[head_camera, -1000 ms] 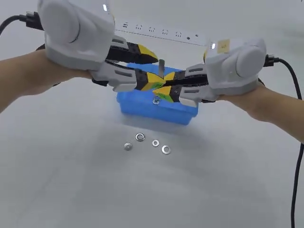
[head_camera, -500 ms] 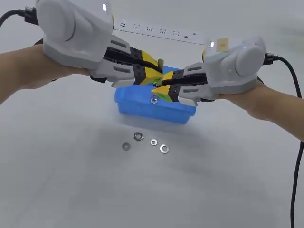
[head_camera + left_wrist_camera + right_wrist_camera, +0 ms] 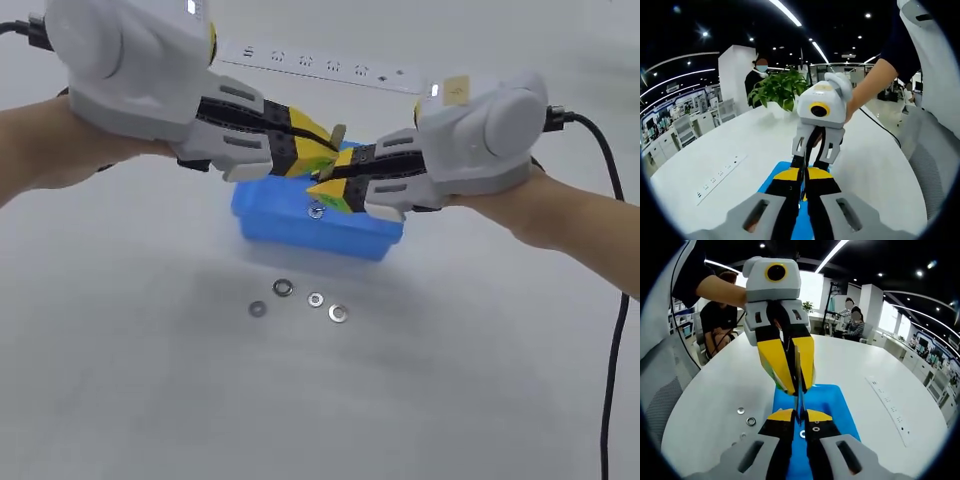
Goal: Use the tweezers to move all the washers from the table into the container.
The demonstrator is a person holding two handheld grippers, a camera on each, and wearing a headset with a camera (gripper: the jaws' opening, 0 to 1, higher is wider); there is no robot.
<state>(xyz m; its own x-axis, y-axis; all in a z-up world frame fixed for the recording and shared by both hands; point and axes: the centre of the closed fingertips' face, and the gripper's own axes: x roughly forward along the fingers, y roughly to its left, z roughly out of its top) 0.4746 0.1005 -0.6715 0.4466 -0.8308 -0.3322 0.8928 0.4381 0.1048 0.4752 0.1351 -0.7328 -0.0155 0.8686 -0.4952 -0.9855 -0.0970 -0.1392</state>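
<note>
My left claw [image 3: 322, 160] and right claw [image 3: 326, 190] met tip to tip over the blue container [image 3: 285, 228], both pinched shut on the tweezers [image 3: 338, 133], with four washers [image 3: 283, 288] on the surface [image 3: 150, 380] just in front, whereas a second earlier my left claw gaped open.

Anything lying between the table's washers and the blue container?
Nothing visible: bare white table separates the four silver metal washers from the blue plastic container. The left claw and right claw grip metal tweezers above it.
</note>
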